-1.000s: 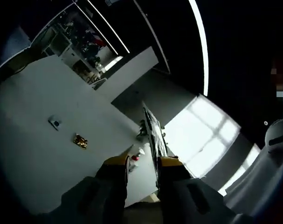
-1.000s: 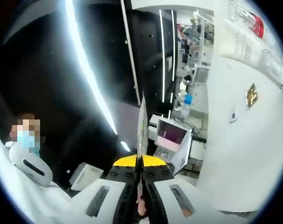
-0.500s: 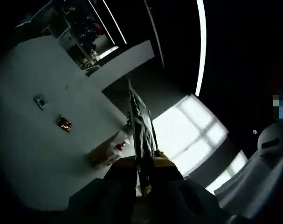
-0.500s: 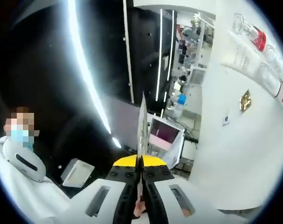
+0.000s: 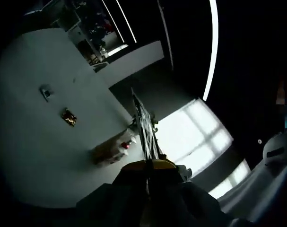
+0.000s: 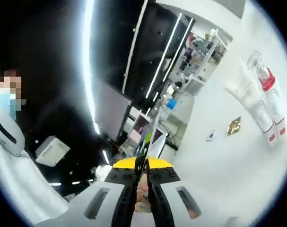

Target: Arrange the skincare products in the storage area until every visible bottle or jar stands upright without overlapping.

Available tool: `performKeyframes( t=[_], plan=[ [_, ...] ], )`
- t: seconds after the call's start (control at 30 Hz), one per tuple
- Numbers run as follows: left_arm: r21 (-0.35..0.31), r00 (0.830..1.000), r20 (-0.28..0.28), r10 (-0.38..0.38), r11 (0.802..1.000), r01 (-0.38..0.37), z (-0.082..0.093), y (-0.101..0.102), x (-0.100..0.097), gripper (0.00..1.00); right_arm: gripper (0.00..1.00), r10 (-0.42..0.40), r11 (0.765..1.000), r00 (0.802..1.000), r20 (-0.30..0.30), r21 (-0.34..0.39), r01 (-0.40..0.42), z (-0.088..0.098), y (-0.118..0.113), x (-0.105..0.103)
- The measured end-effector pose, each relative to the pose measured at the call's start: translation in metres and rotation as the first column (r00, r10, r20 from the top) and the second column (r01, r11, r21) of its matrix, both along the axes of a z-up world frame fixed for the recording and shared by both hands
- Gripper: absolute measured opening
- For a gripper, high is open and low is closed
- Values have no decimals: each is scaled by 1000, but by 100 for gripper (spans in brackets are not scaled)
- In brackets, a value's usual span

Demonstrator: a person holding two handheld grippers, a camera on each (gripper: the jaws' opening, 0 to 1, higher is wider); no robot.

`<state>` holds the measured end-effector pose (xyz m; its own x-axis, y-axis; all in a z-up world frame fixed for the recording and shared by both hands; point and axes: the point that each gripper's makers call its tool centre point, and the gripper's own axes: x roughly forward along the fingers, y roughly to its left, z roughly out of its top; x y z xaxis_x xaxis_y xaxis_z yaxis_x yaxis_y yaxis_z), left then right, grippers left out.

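In the left gripper view, the left gripper (image 5: 148, 163) is seen pressed together on the edge of a thin flat card (image 5: 144, 127), which is viewed edge-on. A white table (image 5: 34, 142) lies to the left, bearing a lying bottle with a red cap (image 5: 110, 151), a small gold item (image 5: 69, 117) and a small grey item (image 5: 46, 91).

In the right gripper view, the right gripper (image 6: 143, 163) is likewise clamped on a thin card (image 6: 144, 144). White tubes with red bases (image 6: 264, 120) and a clear red-capped bottle (image 6: 259, 68) are recorded lying on the white surface (image 6: 214, 165); a person in white (image 6: 11, 142) stands at left.
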<state>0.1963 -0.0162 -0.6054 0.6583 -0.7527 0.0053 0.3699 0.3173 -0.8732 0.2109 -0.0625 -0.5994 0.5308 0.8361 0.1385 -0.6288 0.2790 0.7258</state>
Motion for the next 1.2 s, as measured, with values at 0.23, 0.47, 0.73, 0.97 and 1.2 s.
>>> performKeyframes(
  t=[0.23,0.47,0.73,0.97,1.2],
  plan=[
    [-18,999,-32,4,1000,-4,-9,-1,6,0,28,39,991,999,28,-133,-35,-13,2,0],
    [-4,998,-63,3,1000,-3,-22,-8,14,0,52,75,980,997,26,-186,-69,-21,3,-3],
    [3,996,-86,-14,1000,14,-32,-18,26,0,78,140,941,988,66,-318,-112,-30,-5,-7],
    [14,994,-107,-21,1000,23,-43,-26,38,0,98,143,910,988,60,-400,-107,-46,-11,-6],
    [64,992,-122,-19,998,27,-56,-31,48,0,99,150,879,987,63,-466,-103,-60,-20,-7]
  ],
)
